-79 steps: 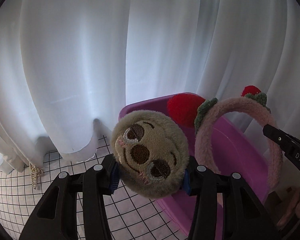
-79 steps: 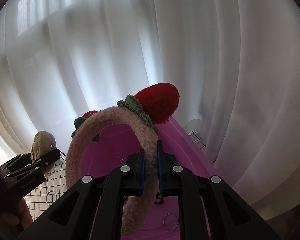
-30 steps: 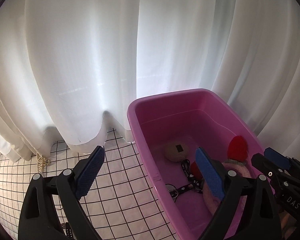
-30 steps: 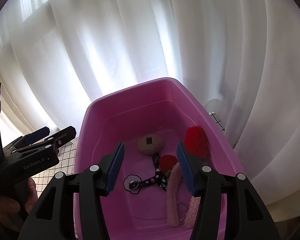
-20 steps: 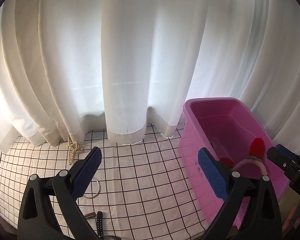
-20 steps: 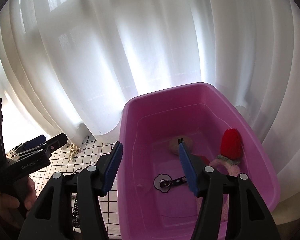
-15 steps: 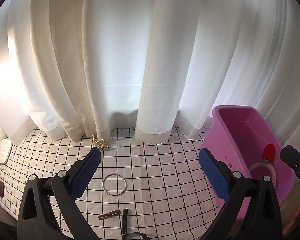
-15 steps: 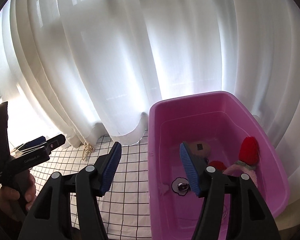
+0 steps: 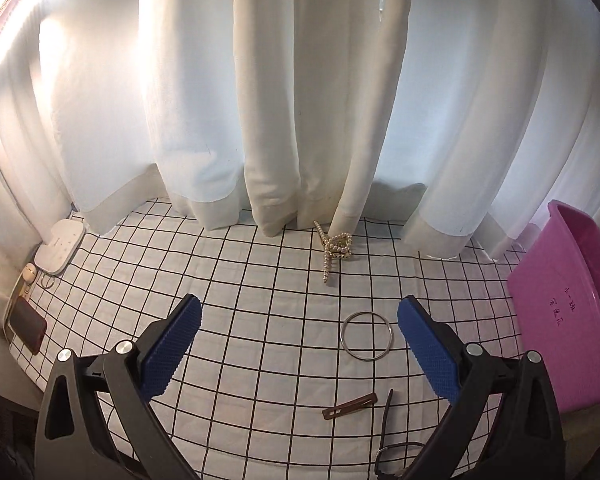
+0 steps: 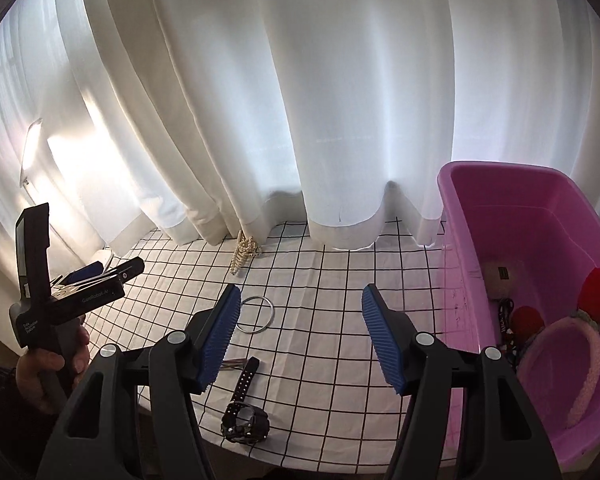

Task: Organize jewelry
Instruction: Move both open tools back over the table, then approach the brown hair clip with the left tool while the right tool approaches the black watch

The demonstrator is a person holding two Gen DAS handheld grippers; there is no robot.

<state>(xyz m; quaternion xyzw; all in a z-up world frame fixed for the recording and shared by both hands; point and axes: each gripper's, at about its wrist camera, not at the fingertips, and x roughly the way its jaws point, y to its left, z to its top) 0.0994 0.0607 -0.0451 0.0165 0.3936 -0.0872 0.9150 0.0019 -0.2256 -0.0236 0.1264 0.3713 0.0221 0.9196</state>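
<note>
Left wrist view: left gripper (image 9: 298,350) released, empty, bangle (image 9: 366,335) at 1 o'clock by the right pad (image 9: 428,354); thin ring could skid off closing pads.

Bangle (image 9: 366,335) lying left of bin (image 9: 556,312); pearl claw clip (image 9: 334,249) behind it, watch (image 10: 245,416) in front.

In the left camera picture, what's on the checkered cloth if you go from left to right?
White box → phone → pearl clip → brown clip → silver ring → pink tub.
</note>
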